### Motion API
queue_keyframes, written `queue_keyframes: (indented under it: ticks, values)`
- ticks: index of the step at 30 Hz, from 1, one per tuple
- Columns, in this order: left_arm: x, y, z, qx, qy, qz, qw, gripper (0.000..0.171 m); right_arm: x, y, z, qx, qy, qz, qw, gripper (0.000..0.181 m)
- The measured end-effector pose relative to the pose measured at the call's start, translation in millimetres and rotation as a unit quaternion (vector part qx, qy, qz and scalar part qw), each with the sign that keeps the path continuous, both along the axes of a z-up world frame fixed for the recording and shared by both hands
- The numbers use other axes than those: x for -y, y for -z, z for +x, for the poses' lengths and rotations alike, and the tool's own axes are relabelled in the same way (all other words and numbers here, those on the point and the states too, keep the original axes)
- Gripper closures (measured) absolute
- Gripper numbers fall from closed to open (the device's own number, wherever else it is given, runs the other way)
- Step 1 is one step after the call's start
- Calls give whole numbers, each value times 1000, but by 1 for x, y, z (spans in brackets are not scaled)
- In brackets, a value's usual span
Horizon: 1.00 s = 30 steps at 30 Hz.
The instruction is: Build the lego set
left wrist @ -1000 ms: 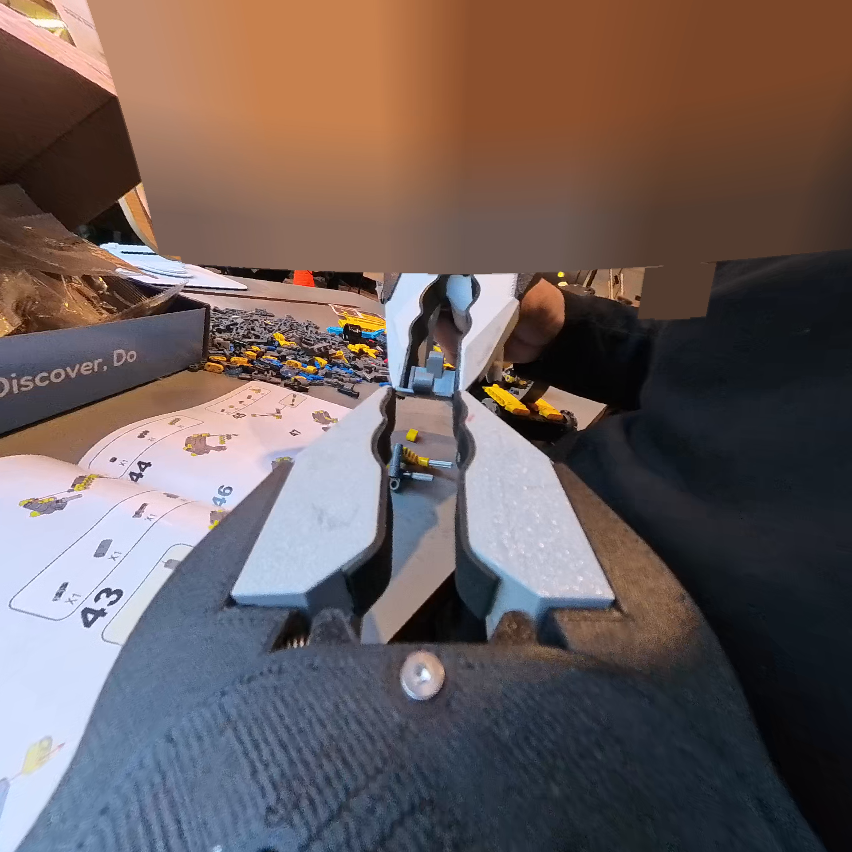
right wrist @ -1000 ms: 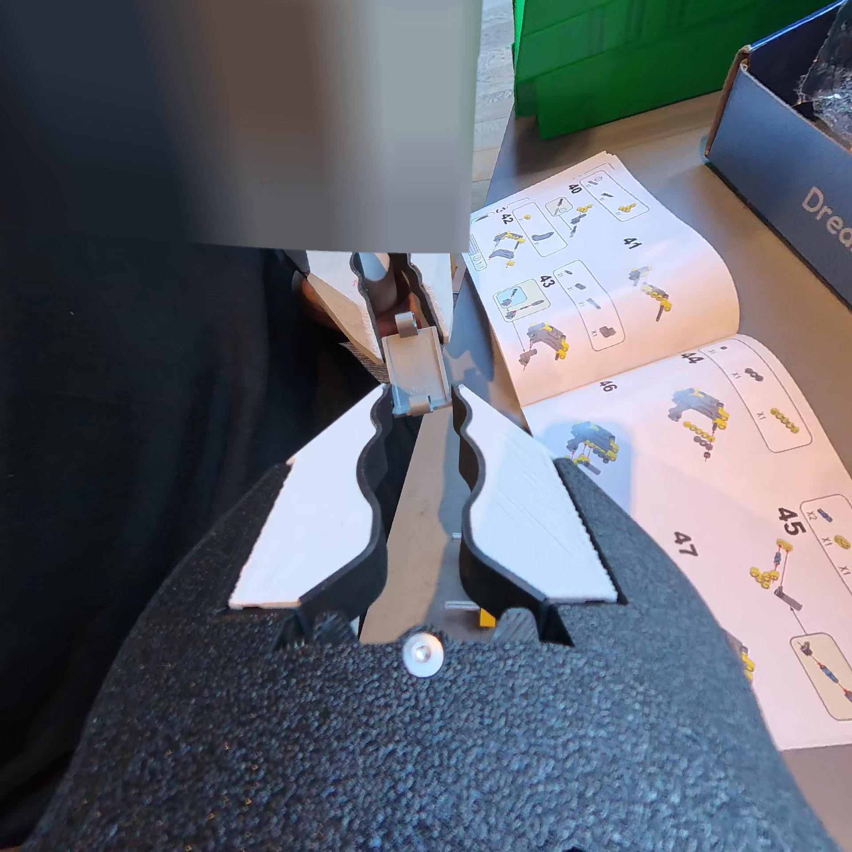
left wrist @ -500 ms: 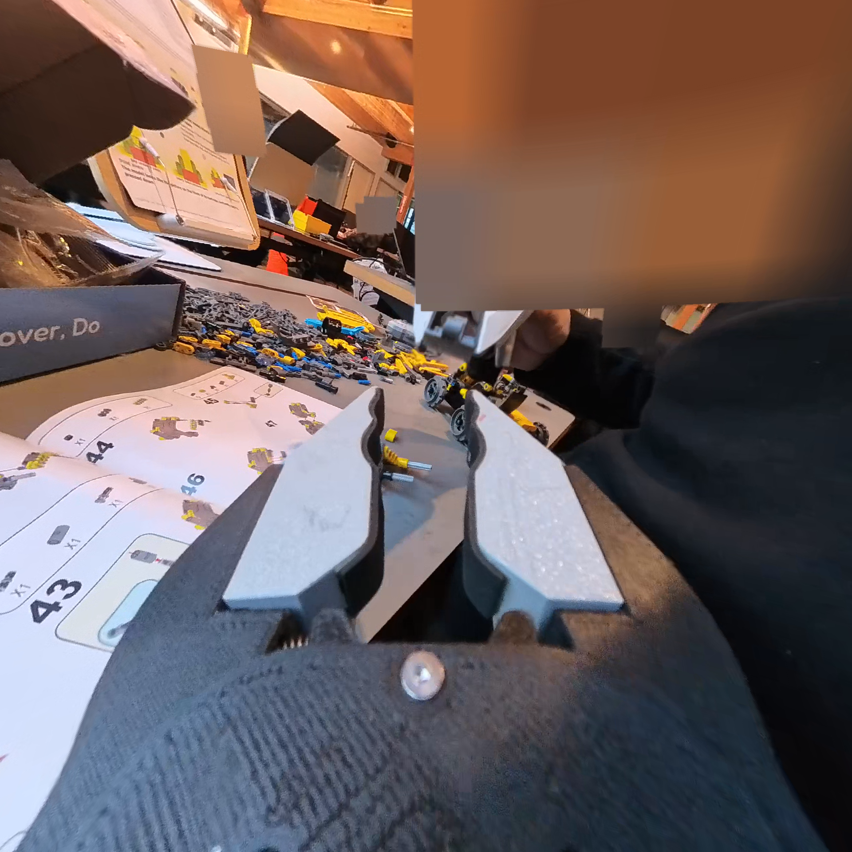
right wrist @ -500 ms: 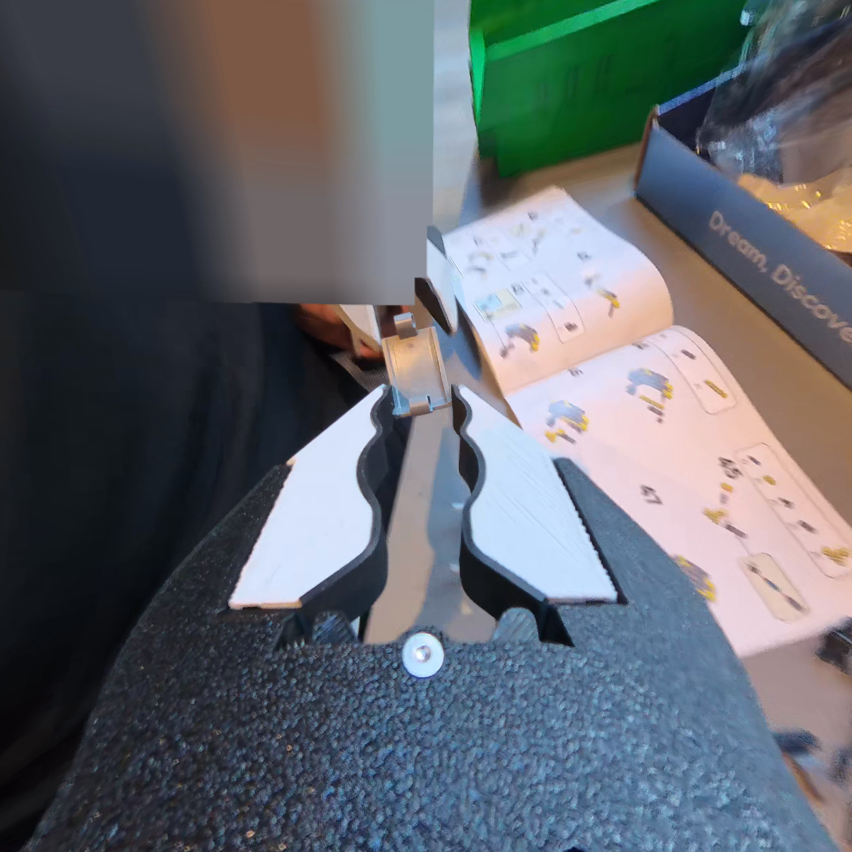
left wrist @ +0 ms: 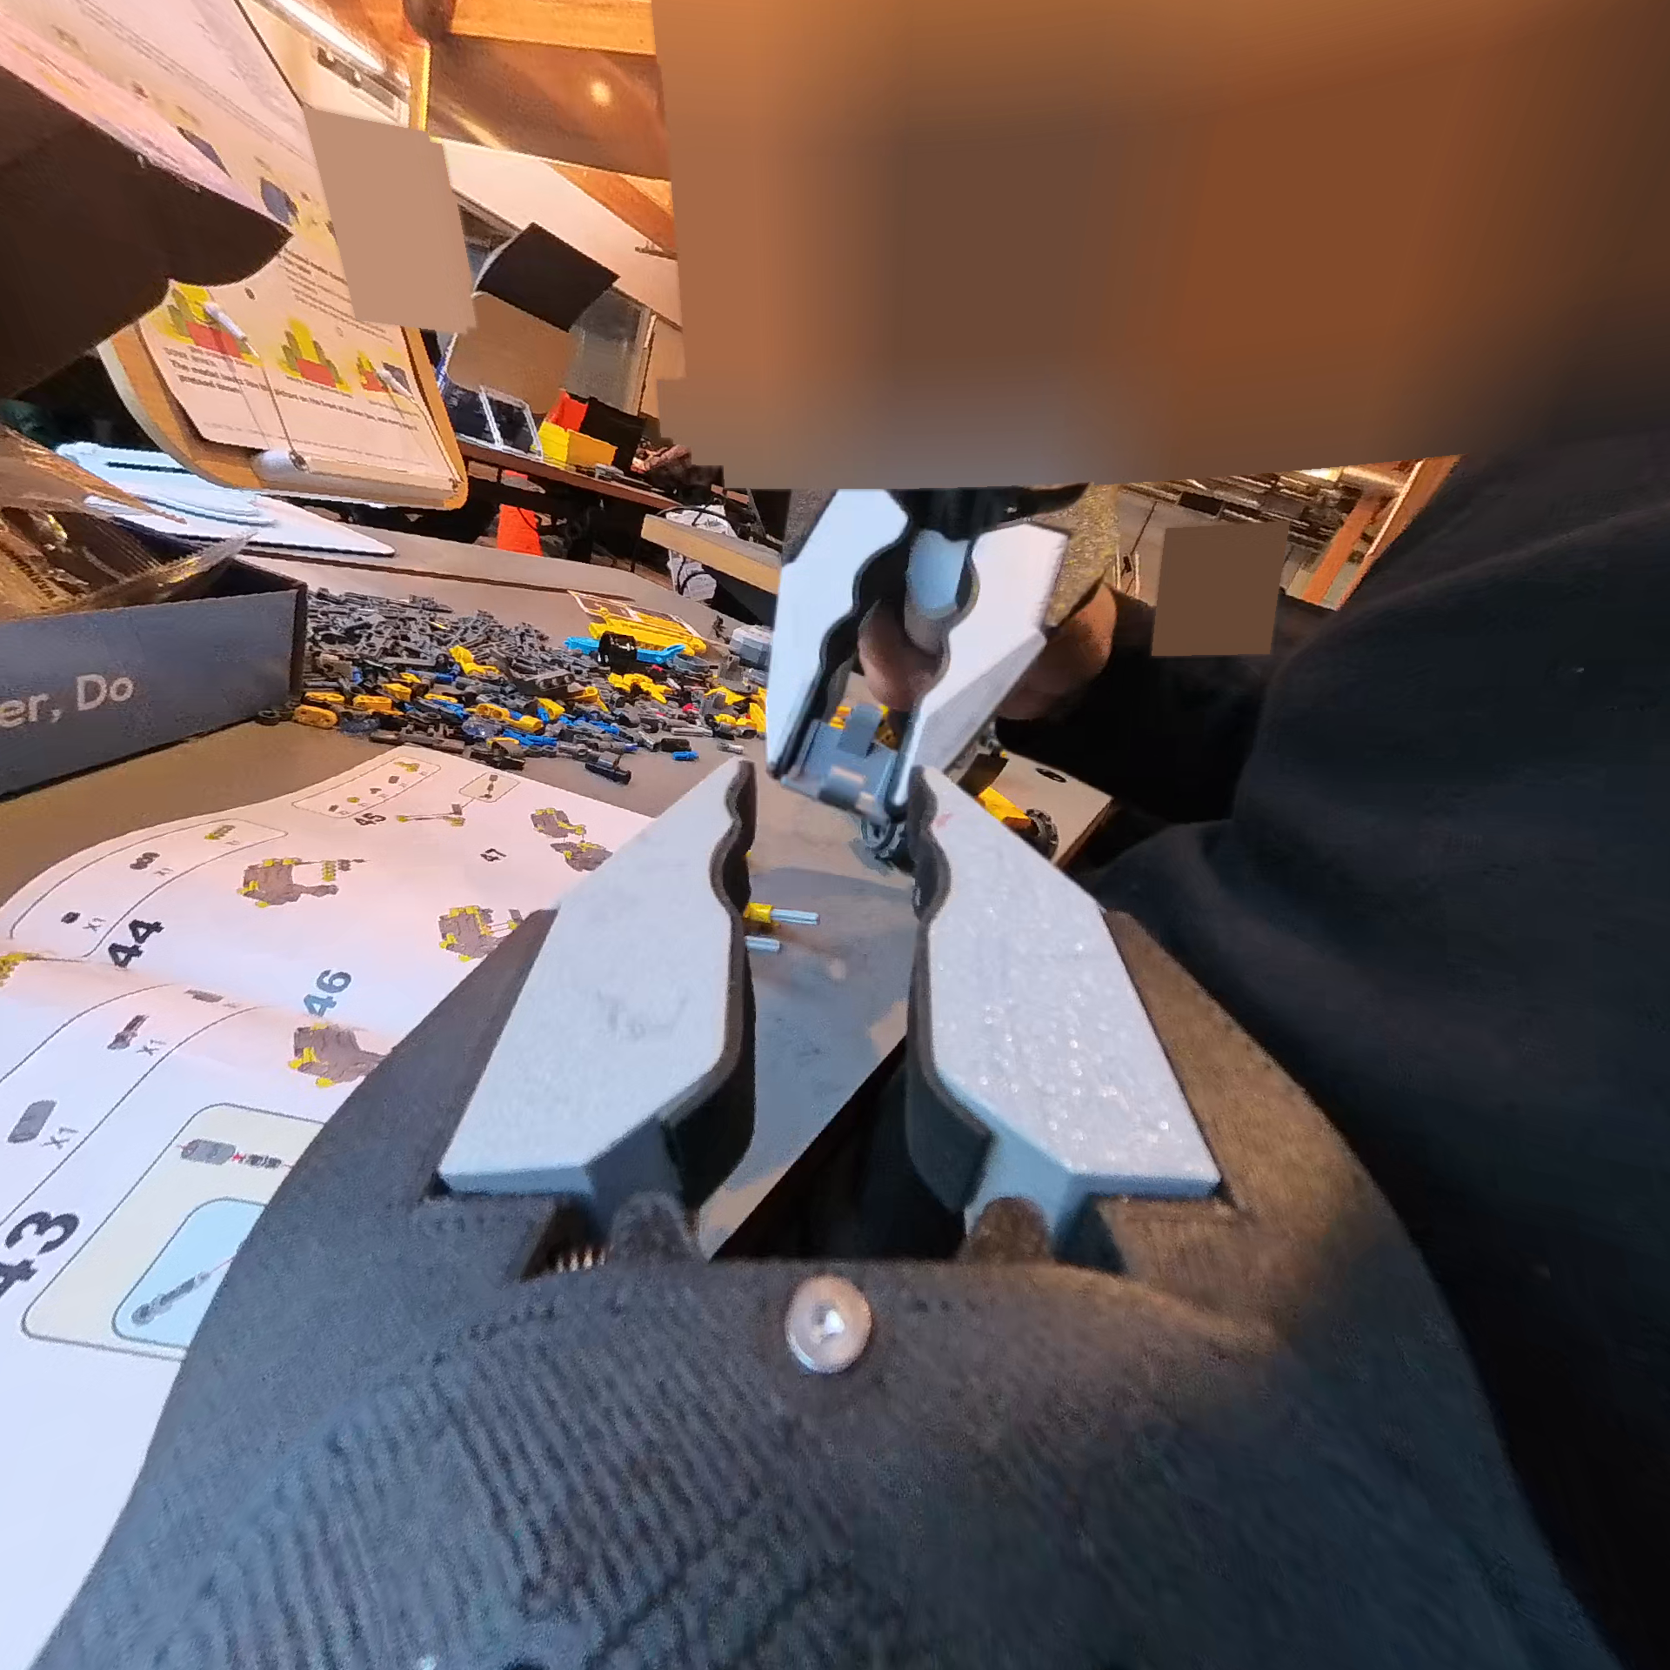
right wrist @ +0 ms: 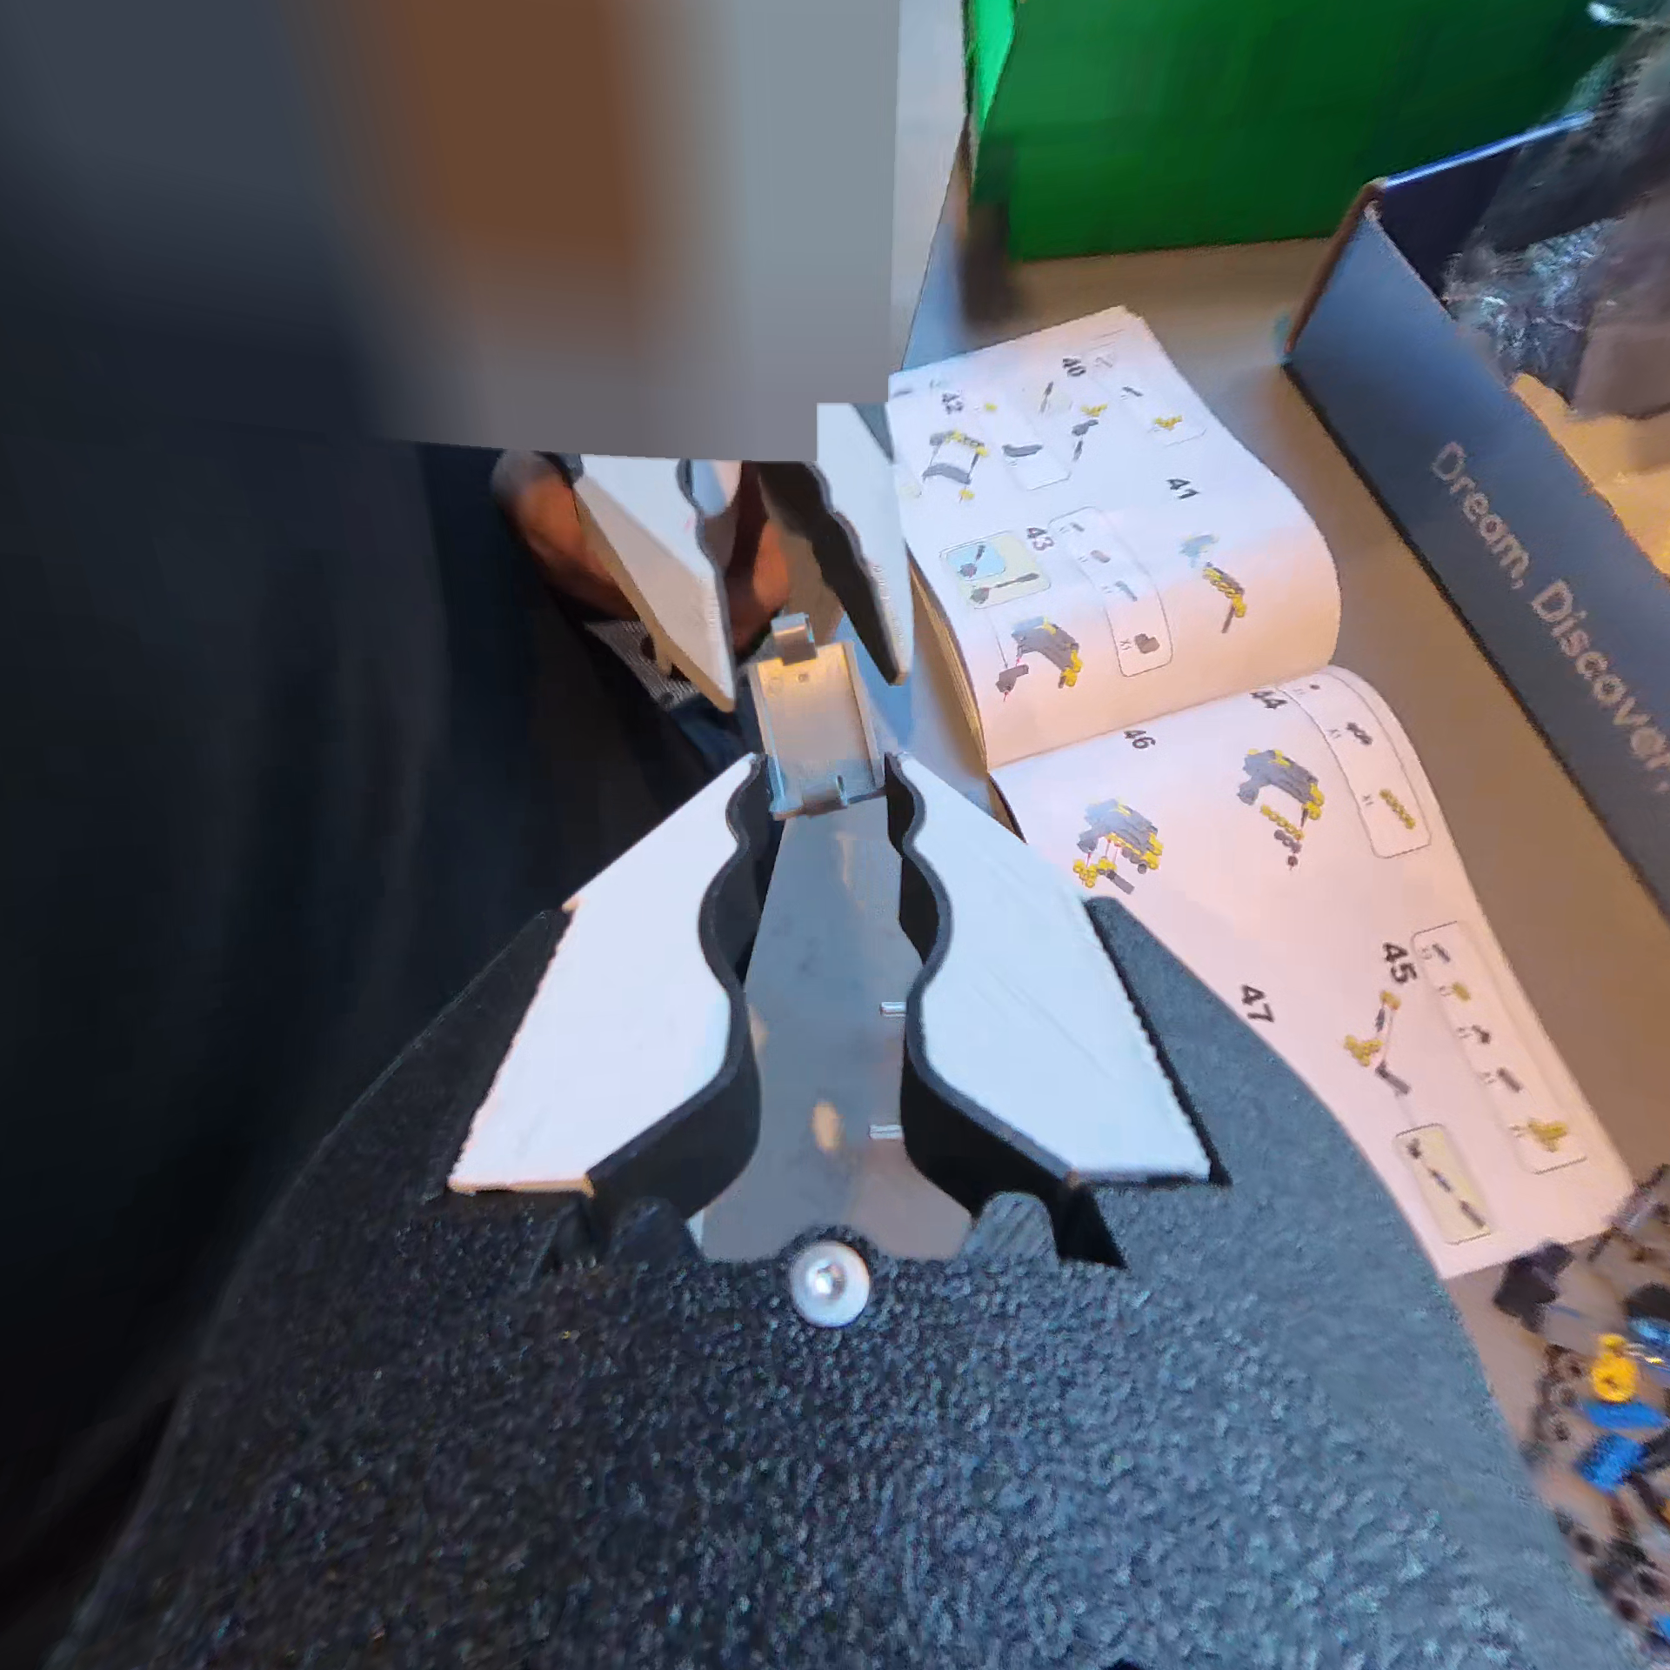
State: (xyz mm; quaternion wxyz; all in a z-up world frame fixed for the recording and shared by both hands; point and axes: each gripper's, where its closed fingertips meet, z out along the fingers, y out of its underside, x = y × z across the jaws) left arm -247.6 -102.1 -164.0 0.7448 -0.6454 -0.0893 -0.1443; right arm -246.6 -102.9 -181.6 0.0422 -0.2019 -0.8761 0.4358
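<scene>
My right gripper [right wrist: 822, 773] is shut on a small grey panel piece [right wrist: 813, 727] and holds it above the grey table [right wrist: 822, 994]. My left gripper [left wrist: 830, 784] is open and empty; its tips flank the space just below that grey piece [left wrist: 845, 759], apart from it. The right gripper also shows in the left wrist view [left wrist: 845, 782], tilted down over the left tips. The left gripper also shows in the right wrist view [right wrist: 813, 673], open, just beyond the grey piece. A yellow-and-grey pin [left wrist: 779, 914] and a grey pin [left wrist: 764, 944] lie on the table [left wrist: 813, 1012] between the left fingers.
An open instruction booklet [left wrist: 271, 904] [right wrist: 1175, 813] lies beside the grippers. A pile of small dark, yellow and blue parts [left wrist: 506, 687] lies behind it. A dark blue box [left wrist: 136, 687] [right wrist: 1491, 542] and green boxes [right wrist: 1265, 117] stand farther off. A yellow-and-black wheeled model [left wrist: 1012, 813] sits by the table edge.
My left gripper held the grey piece's tip together with the right one, then opened and let go. The grippers drew apart and have come close again; the right one still holds the piece.
</scene>
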Motion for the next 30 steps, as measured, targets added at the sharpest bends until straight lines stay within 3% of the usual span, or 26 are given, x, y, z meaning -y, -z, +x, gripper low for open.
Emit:
queue_keyframes:
  ticks: [17, 30]
  values:
    - [-3, 2, 17, -57, 23, -14, 998, 154, -4, -8, 8, -23, -22, 26, 999, 156]
    - [2, -10, 21, -71, 24, 13, 997, 147, 7, -10, 17, 28, -24, -71, 997, 156]
